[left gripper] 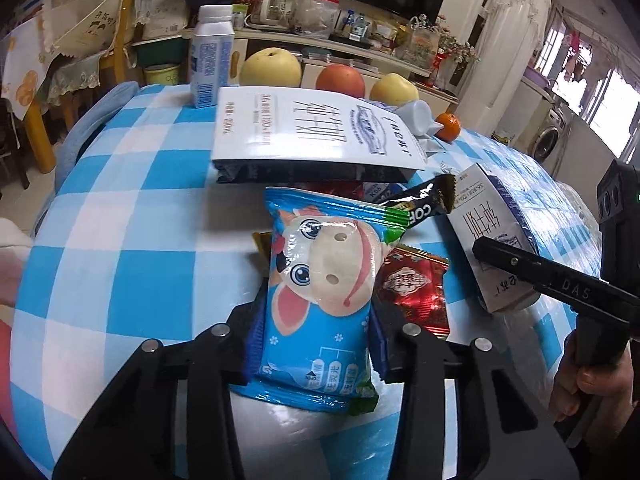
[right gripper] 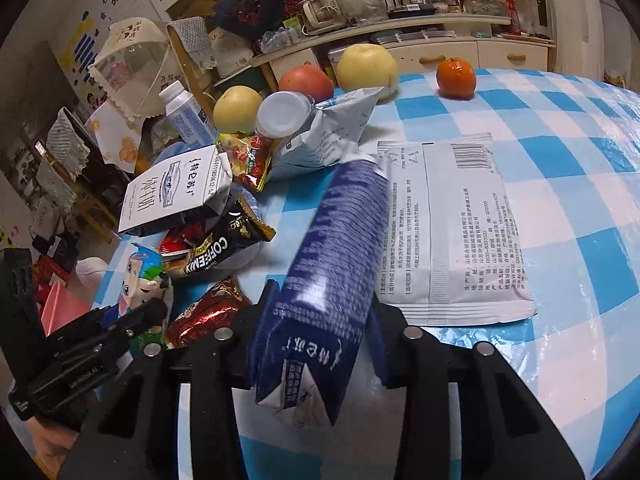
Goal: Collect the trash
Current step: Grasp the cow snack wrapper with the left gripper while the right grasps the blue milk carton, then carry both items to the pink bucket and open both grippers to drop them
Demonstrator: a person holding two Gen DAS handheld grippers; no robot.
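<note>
My left gripper (left gripper: 316, 332) is shut on a blue snack packet with a cartoon cow (left gripper: 320, 280), over the checked tablecloth. My right gripper (right gripper: 316, 332) is shut on a blue and white milk carton (right gripper: 320, 280); the same carton (left gripper: 492, 236) and the right gripper's finger (left gripper: 520, 264) show at the right of the left wrist view. The left gripper (right gripper: 132, 320) with the cow packet (right gripper: 144, 280) shows at the lower left of the right wrist view. More trash lies around: a red wrapper (left gripper: 412, 292), a black coffee sachet (right gripper: 224, 240), a flattened milk carton (left gripper: 312, 136).
A white sachet (right gripper: 452, 232) lies flat on the blue checked cloth (right gripper: 560, 160). A milk bottle (left gripper: 212, 56), pears, an apple (left gripper: 340, 80) and an orange (right gripper: 456, 72) stand at the table's far side. Cluttered shelves and a chair are behind.
</note>
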